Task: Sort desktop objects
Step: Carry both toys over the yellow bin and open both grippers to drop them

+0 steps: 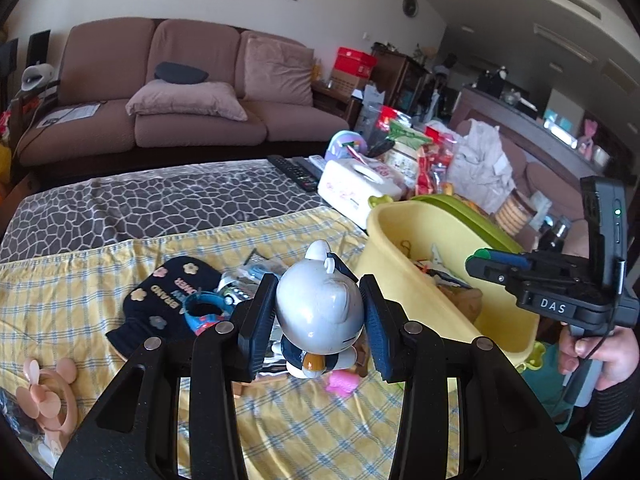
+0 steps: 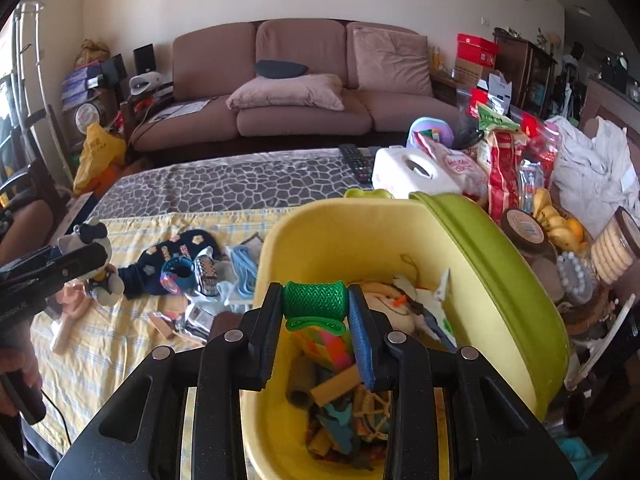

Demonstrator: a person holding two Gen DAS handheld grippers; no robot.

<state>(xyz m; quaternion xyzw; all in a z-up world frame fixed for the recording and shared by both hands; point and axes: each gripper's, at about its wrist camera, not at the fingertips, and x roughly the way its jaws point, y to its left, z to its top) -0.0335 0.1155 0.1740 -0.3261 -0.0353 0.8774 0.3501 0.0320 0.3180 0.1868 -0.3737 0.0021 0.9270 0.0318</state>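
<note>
Brown sofa [image 1: 180, 92] against white wall [image 1: 340, 12]

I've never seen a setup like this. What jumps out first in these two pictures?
The left claw grips a grey-and-white cat figurine above the yellow checked cloth. The right claw holds a green mesh roll over the open yellow bin, already crowded with small toys. Behind sit a white tissue box and snack bags.

Left hand-held gripper [image 1: 320, 312] clamped, raised, pads gripping. Right hand-held gripper [image 2: 316, 310] clamped, tilted downward. Right hand [image 1: 600, 350] grips its handle.
</note>
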